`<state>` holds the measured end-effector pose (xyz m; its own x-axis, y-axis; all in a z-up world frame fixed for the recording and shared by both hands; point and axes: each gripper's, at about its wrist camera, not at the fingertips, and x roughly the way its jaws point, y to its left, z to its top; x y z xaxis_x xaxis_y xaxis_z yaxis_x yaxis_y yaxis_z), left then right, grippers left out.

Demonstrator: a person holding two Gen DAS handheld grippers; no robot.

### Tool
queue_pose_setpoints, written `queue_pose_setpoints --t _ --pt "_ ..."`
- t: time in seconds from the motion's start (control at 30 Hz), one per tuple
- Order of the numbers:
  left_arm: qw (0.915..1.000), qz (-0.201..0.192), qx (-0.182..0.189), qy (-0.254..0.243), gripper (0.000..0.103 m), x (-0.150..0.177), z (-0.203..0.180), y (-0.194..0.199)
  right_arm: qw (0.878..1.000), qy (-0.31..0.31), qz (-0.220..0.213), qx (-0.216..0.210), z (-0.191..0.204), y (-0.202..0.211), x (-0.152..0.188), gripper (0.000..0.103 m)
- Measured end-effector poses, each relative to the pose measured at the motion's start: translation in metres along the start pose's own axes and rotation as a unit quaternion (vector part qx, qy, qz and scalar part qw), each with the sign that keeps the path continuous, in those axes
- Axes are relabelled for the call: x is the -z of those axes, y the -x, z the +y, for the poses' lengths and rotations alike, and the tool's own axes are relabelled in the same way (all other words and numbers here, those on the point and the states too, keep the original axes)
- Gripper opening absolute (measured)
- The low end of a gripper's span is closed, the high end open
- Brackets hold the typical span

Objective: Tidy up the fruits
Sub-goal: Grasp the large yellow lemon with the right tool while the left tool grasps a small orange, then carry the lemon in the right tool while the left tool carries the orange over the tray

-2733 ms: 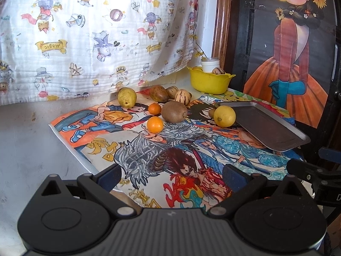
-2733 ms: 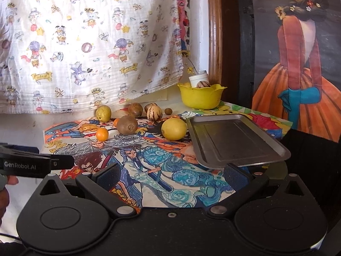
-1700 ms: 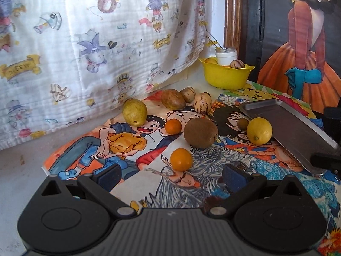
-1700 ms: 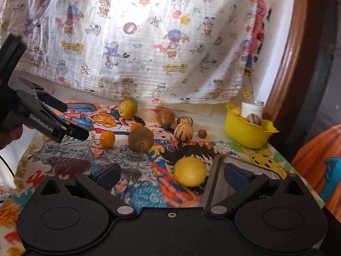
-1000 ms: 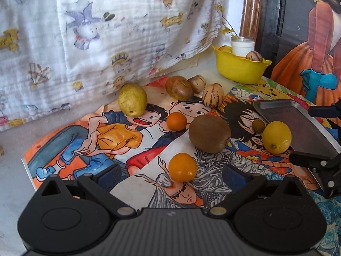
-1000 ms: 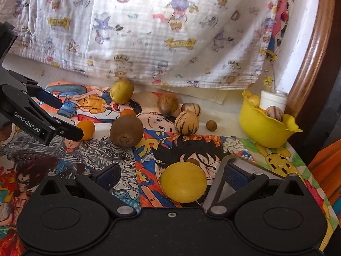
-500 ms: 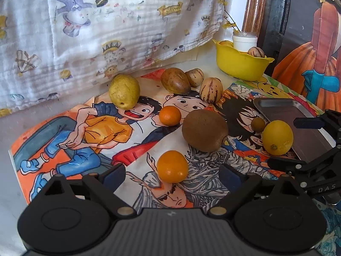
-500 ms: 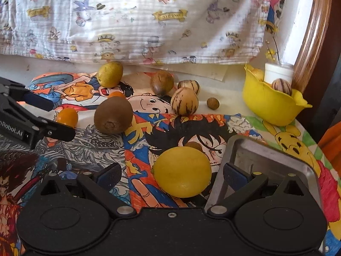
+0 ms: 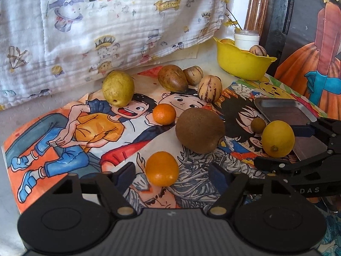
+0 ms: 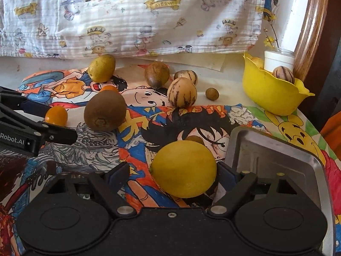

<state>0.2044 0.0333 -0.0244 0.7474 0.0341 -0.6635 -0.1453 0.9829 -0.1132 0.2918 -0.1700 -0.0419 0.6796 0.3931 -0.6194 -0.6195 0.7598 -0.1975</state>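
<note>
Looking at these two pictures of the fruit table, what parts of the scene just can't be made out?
- Yellow bowl: its wall hides most of what lies inside, in both views.
- Metal tray: the right wrist view's edge cuts off its near end.
- Lemon: whether the right gripper, jaws closing, touches it is hidden by the lemon itself.

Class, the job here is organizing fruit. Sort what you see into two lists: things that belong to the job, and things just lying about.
Belongs to the job:
lemon
near orange
kiwi
pear
metal tray
yellow bowl

Just lying about:
patterned cloth
cartoon poster
white jar
</note>
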Motion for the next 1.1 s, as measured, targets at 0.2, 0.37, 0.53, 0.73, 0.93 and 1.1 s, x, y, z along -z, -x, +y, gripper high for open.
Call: queue_pose_setpoints --t 0.2,0.37,0.53,0.73,0.93,1.1 --pt "1.0000 -0.007 -0.006 -0.003 0.057 0.000 -0.004 -0.002 1.000 -0.008 -0.003 0.009 -0.001 -0.004 0.001 0.081" --pt "0.9999 -0.012 -0.008 -0.005 0.043 0.001 -0.007 -0.002 1.000 -0.012 -0.007 0.019 0.000 -0.005 0.001 0.076" --pt "0.9998 -0.014 -0.009 -0.006 0.036 0.002 -0.007 -0.002 0.999 -0.009 -0.014 0.035 0.001 -0.003 0.002 0.064" --pt "0.9997 -0.013 0.003 -0.019 0.035 0.002 -0.012 0.000 0.999 -0.008 -0.014 0.043 0.003 -0.001 0.004 0.064" --pt "0.9990 -0.010 0.021 -0.037 0.035 0.004 -0.022 0.006 1.000 -0.017 -0.014 0.013 0.007 0.008 0.007 0.064" --pt "0.9988 -0.014 0.021 -0.041 0.035 0.006 -0.026 0.016 0.999 -0.043 -0.015 -0.026 0.005 0.022 0.014 0.063"
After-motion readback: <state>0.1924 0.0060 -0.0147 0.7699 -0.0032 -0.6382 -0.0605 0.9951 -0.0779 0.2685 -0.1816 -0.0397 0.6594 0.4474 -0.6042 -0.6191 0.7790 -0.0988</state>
